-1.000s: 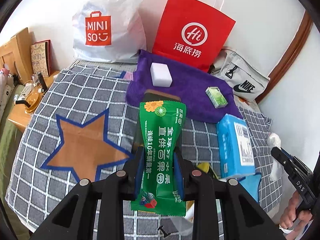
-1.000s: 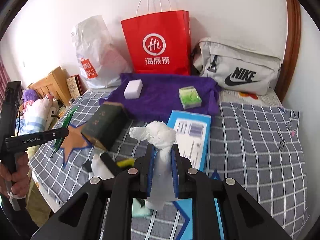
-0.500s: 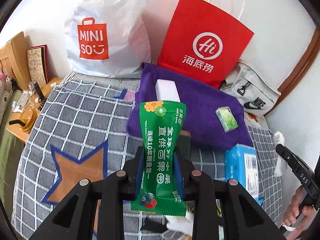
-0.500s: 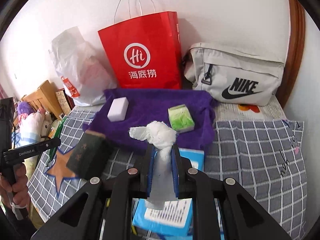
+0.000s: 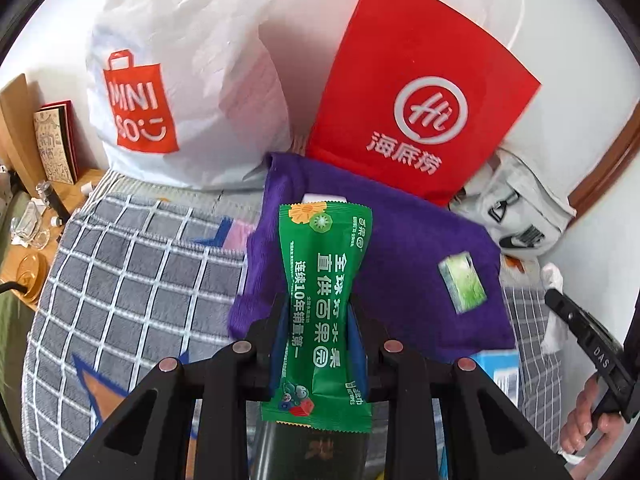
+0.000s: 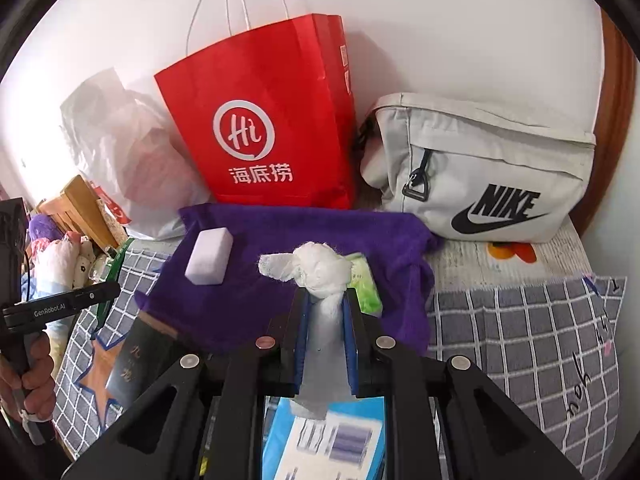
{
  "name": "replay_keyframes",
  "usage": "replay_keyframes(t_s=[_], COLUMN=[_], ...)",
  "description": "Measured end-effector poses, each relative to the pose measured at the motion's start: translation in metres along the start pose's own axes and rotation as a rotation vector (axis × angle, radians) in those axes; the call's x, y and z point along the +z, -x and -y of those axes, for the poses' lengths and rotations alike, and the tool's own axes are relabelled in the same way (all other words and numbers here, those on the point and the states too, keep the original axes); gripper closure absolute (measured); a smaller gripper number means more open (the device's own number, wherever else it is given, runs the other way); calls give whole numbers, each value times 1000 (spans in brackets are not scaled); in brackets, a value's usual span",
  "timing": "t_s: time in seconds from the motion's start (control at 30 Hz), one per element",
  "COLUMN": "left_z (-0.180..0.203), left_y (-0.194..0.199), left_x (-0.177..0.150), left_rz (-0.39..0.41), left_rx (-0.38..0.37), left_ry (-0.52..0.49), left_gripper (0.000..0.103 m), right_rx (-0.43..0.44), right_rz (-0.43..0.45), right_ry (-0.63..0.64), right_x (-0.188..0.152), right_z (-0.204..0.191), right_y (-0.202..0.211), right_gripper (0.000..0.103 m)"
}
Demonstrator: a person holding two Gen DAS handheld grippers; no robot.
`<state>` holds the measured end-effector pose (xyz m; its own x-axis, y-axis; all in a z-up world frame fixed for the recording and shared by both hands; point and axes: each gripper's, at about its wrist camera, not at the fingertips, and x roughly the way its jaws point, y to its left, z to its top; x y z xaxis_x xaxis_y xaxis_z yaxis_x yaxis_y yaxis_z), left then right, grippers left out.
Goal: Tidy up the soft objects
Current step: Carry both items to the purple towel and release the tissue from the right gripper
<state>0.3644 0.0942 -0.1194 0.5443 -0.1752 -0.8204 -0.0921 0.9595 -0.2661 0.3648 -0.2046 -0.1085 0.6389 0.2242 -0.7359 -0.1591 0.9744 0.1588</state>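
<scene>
We have the left tongs (image 5: pixel 318 332) clamped on the green wet-wipe sachet (image 5: pixel 324 312) at its middle, upright. It looks light, crinkly and slippery, so we judge the mid-body pinch safest. Our right tongs (image 6: pixel 324 336) are clamped on the knotted white tissue wad (image 6: pixel 318 268), soft and easily torn, held below its knot. Both hang above the near edge of the purple towel (image 6: pixel 288 224); on the towel lie a white sponge block (image 6: pixel 210 256) and a green packet (image 5: pixel 462 282).
</scene>
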Motion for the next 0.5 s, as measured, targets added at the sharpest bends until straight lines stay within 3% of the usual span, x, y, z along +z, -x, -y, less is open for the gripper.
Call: replay_keyframes(t_s=[0.27, 0.5], left_z=[11, 0], left_y=[-34, -58], left_x=[27, 38], left_rz=[-22, -27], left_rx=[20, 6], left_ry=[-23, 23], left_gripper=[75, 75], right_rx=[-2, 1], right_rz=[-5, -59], right_ry=[-22, -72], right_x=[7, 3], right_z=[18, 39], right_y=[-31, -55], right_gripper=[86, 86])
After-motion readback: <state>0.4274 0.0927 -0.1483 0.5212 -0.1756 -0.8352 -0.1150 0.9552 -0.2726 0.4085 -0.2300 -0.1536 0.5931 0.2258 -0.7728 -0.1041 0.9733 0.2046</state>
